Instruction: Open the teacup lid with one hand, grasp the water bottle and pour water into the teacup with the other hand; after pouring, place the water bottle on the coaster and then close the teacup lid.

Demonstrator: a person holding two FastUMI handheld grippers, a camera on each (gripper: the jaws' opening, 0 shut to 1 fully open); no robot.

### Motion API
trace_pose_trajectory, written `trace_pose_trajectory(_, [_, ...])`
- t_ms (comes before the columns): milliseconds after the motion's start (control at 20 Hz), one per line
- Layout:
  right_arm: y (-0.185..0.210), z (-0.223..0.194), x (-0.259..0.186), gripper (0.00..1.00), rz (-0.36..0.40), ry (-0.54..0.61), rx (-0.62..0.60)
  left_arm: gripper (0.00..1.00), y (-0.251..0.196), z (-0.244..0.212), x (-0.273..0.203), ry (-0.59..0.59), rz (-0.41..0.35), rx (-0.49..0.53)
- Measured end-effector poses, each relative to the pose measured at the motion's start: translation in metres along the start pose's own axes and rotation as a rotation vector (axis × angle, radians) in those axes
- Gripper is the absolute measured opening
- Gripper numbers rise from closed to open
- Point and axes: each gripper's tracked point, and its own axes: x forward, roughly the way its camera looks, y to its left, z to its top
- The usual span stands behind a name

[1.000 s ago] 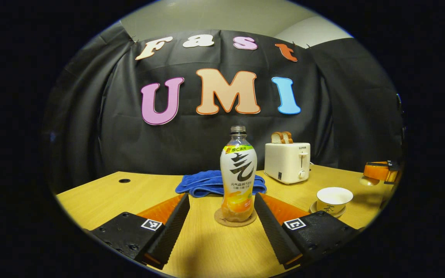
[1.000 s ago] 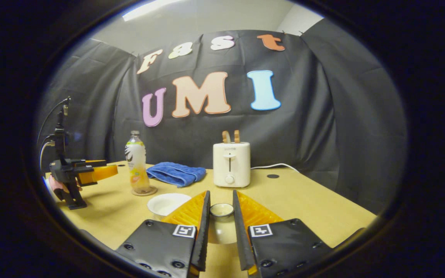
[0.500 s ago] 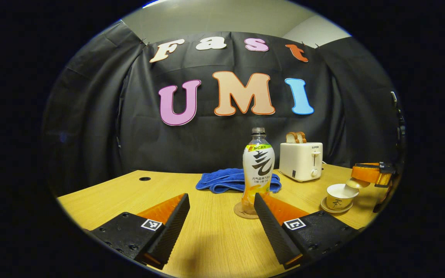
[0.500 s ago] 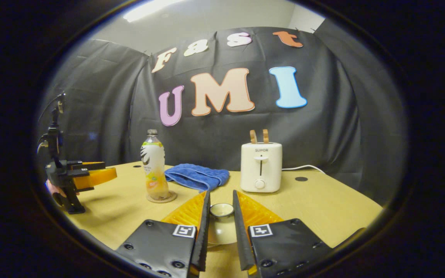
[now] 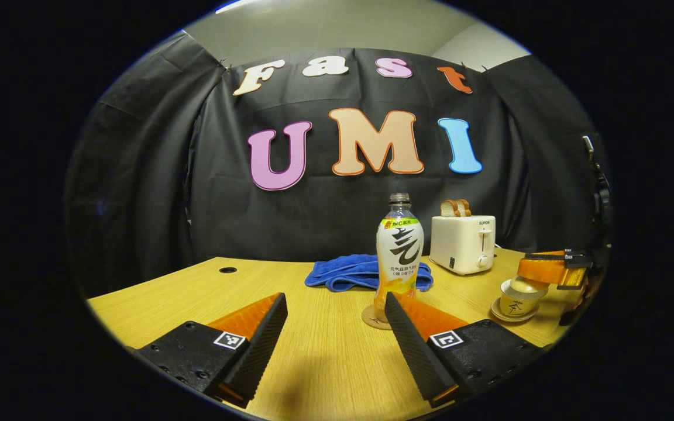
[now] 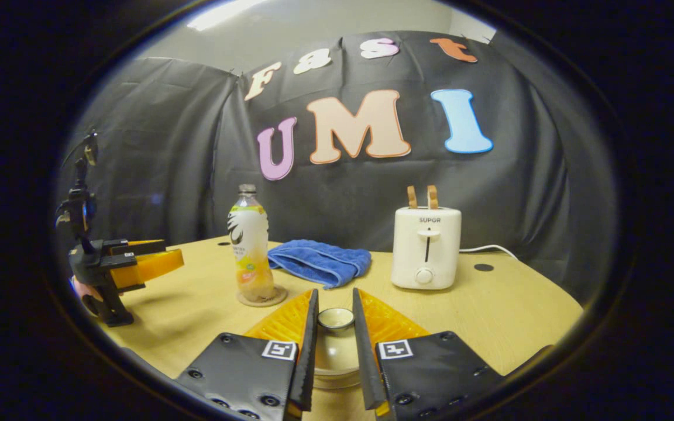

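- The right gripper [image 6: 335,327] is clamped narrow on the teacup lid [image 6: 336,345], both fingers pressing its small round knob, and the lid sits right over the teacup [image 5: 516,302], as the left gripper view shows from the side.
- Judging from that, this is the closing step — the lid is at or just on the rim, though whether it is fully seated I cannot tell.
- To do it well: keep the lid level, centre it on the rim, lower it straight, and only part the fingers once it rests flat. Letting go with it tilted could let it slide off onto the saucer [image 5: 504,316].
- The left gripper [image 5: 337,327] hangs wide open, holding nothing, low over the wooden table [image 5: 196,292] and short of the bottle.
- The water bottle [image 5: 399,257] stands upright on the round coaster [image 6: 262,298], uncapped by the look of it, orange liquid in its lower part — so pouring and parking look done.
- The teacup is pale ceramic with a dark mark on its side, sitting on its saucer near the table's right end, well apart from the bottle.
- Behind: a blue towel [image 6: 319,262] and a white toaster [image 6: 426,248] with bread in it.
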Motion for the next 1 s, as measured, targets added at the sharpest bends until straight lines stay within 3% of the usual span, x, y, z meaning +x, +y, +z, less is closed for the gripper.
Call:
trace_pose_trajectory(600, [0.003, -0.012, 0.003, 0.38, 0.008, 0.084, -0.012, 0.98, 0.000, 0.000, 0.000, -0.001, -0.004, -0.001])
trace_pose_trajectory(950, [-0.001, -0.007, -0.009, 1.00, -0.007, 0.048, -0.002, 0.98, 0.000, 0.000, 0.000, -0.001, -0.006, 0.000])
trace_pose_trajectory(1000, [-0.002, -0.005, -0.013, 0.97, -0.013, 0.035, -0.001, 0.98, 0.000, 0.000, 0.000, -0.001, -0.006, 0.000])
